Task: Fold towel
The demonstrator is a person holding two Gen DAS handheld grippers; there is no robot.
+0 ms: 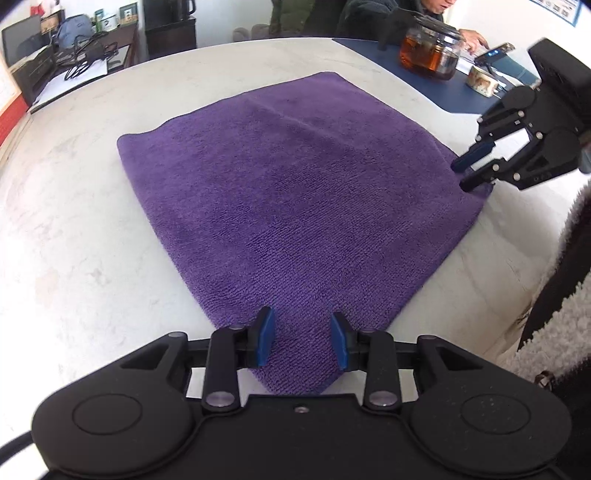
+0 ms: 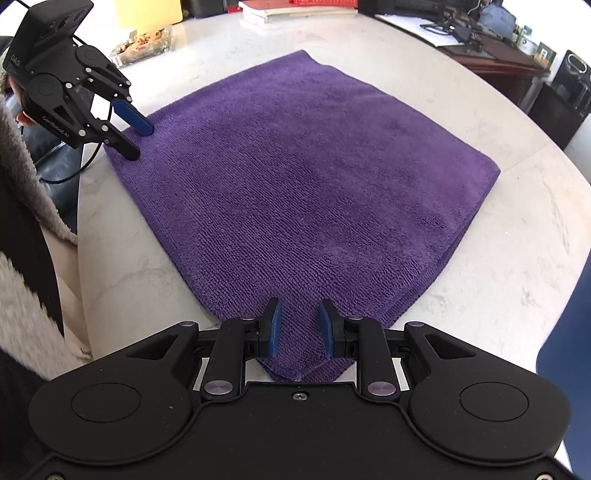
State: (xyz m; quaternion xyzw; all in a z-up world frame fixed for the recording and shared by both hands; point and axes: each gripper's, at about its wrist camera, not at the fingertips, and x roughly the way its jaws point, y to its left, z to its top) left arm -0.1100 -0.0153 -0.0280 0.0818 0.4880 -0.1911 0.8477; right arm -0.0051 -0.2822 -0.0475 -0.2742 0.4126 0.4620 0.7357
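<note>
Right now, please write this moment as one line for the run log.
towel: purple, flat on table | left hand-held gripper: open over near corner | right hand-held gripper: open over other near corner | nothing lifted

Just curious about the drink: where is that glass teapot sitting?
The glass teapot shows only in the left wrist view, top right, on the blue mat beyond the purple towel.

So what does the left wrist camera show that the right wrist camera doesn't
Only the left wrist view: a glass teapot of amber tea on a dark blue mat, with a seated person's hand beside it. Only the right wrist view: a clear tray of snacks and stacked books. Both: the purple terry towel on the white marble table, left gripper and right gripper each at a near corner.
</note>
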